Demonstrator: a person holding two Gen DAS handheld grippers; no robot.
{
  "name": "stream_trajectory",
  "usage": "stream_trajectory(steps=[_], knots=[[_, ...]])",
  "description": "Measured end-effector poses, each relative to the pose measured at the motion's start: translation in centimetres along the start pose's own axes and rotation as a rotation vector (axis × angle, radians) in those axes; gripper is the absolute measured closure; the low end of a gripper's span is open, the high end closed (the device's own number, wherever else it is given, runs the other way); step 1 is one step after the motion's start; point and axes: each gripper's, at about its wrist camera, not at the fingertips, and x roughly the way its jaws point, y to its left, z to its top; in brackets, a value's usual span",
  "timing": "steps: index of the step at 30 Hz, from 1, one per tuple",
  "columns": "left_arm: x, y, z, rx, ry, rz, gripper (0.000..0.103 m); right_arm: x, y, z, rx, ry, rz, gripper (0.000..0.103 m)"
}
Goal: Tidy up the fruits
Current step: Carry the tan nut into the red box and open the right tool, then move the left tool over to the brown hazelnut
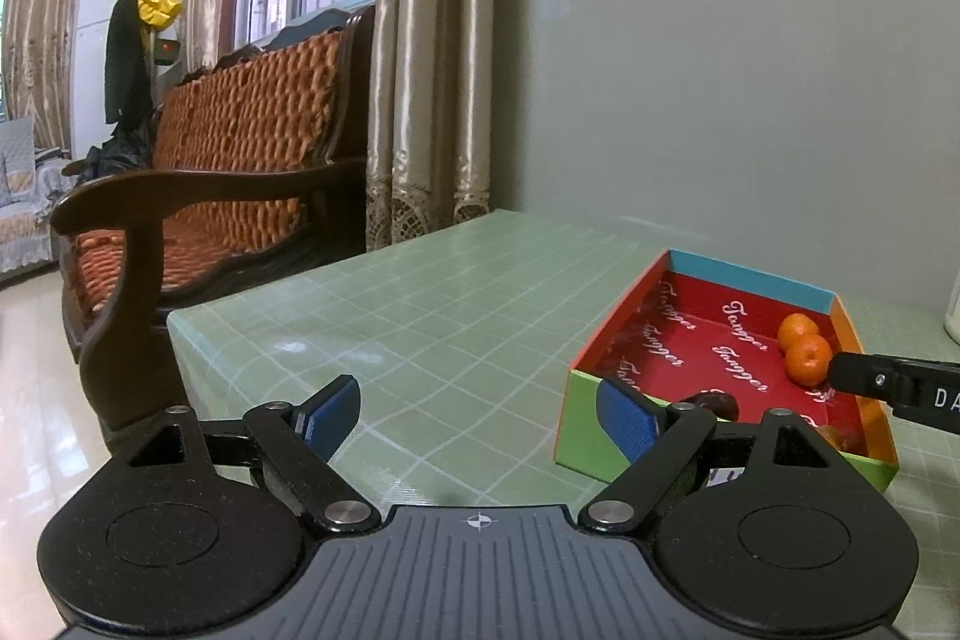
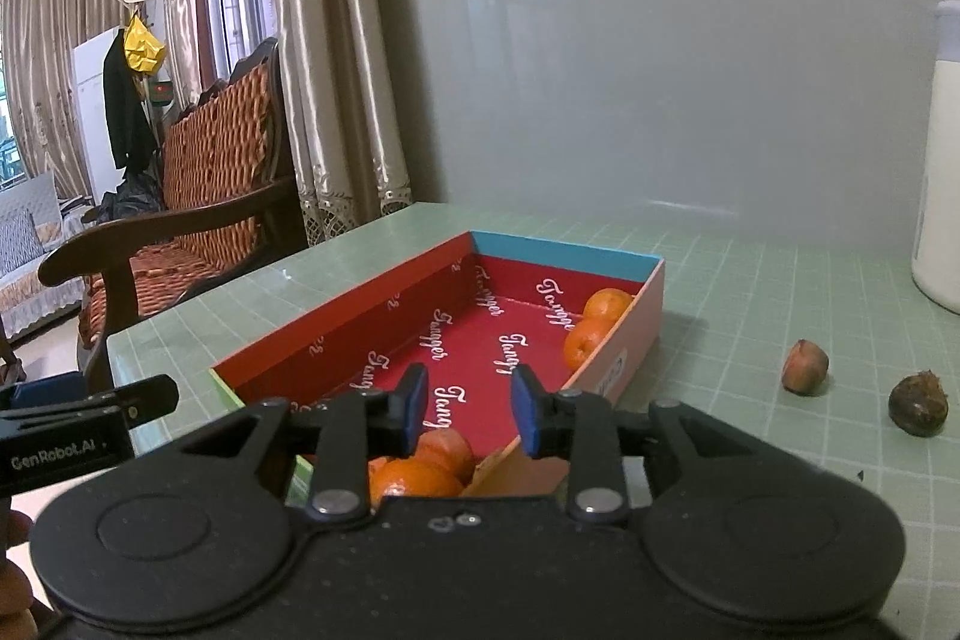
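Right gripper [image 2: 468, 409] hangs over the near end of the box [image 2: 360, 328], its blue pads a small gap apart with nothing between them; beneath it lie oranges [image 2: 420, 472], partly hidden by its body, so their number is unclear; ahead, two more oranges [image 2: 591, 334] sit in the far right corner; "Tangger" repeats in white across the red floor; right of the box, on the green table [image 2: 750, 292], lie a reddish fruit [image 2: 805, 367] and a dark one [image 2: 918, 403], kinds hard to tell; a white container [image 2: 942, 160] is cut off by the edge; left gripper [image 1: 480, 415], lettered "GenRobot.AI", stands wide open and empty over the table.
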Motion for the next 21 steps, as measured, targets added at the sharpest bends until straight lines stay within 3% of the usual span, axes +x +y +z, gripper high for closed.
stream_trajectory(steps=[7, 14, 21], knots=[[-0.2, -1.0, 0.0, 0.030, -0.009, -0.015, 0.017, -0.8, -1.0, 0.0, 0.023, -0.014, -0.030, 0.070], [-0.4, -2.2, 0.1, 0.039, -0.016, -0.043, 0.017, -2.1, -2.8, -0.2, 0.042, -0.041, -0.130, 0.050], [-0.9, -4.6, 0.0, 0.072, -0.031, -0.094, 0.017, -3.3, -5.1, -0.8, 0.057, -0.041, -0.215, 0.043]])
